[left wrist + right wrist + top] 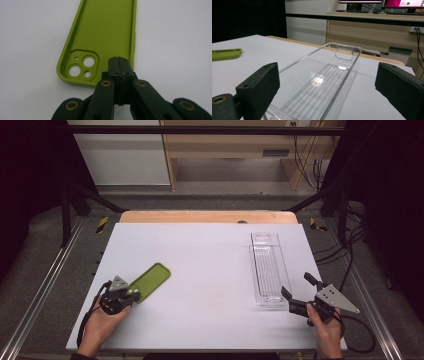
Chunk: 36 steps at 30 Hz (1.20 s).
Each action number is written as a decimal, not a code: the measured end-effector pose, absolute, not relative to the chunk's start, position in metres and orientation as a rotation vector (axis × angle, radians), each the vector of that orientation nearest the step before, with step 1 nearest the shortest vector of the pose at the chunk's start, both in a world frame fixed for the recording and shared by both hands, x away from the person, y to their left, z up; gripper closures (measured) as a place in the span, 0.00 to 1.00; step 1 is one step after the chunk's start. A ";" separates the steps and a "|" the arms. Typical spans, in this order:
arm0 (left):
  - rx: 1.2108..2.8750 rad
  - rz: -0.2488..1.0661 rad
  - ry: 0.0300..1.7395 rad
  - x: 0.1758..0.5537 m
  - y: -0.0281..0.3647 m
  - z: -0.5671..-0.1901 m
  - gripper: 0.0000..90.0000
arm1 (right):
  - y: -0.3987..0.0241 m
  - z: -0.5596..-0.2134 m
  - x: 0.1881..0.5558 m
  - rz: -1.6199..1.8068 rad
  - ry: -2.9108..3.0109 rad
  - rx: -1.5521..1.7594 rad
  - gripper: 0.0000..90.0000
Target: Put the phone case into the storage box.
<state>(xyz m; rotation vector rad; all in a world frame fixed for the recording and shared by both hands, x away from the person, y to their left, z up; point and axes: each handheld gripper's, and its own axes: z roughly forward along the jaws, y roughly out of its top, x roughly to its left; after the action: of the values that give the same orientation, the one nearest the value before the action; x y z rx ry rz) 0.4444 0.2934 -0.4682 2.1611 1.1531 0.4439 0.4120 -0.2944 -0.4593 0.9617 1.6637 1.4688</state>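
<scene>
High view: green phone case (151,280) left, clear tray (268,268) right, well apart

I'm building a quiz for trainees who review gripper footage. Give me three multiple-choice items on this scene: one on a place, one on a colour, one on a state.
1. Where does the clear tray lie on the table?
A. On the person's right side
B. On the person's left side
C. At the middle of the near edge

2. What colour is the phone case?
A. Red
B. Green
C. Black

3. How do the right gripper jaws stand?
A. Pressed together
C. Closed on the phone case
B. Wide apart

Answers:
1 A, the high view shows it by the right gripper.
2 B, the left gripper view shows olive green.
3 B, the right gripper view shows a wide gap, tray end between.
</scene>
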 end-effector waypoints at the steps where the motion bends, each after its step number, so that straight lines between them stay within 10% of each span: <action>1: 2.167 0.439 1.146 0.442 0.295 -0.468 1.00 | -0.294 -0.459 0.412 1.469 1.664 0.961 0.07; 20: 2.118 0.519 1.038 0.409 0.319 -0.458 0.99 | -0.295 -0.460 0.412 1.464 1.662 0.968 0.07; 29: 2.062 0.619 0.975 0.418 0.328 -0.464 0.25 | -0.296 -0.459 0.412 1.461 1.658 0.966 0.06; 36: 2.140 0.525 0.966 0.426 0.328 -0.477 0.10 | -0.296 -0.458 0.411 1.472 1.653 0.965 0.06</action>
<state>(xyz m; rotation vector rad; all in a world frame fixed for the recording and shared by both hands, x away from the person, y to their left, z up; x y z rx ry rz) 0.4259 0.3284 -0.4774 2.1400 0.9655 0.5248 0.4107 -0.2957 -0.4576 0.9646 1.6526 1.4724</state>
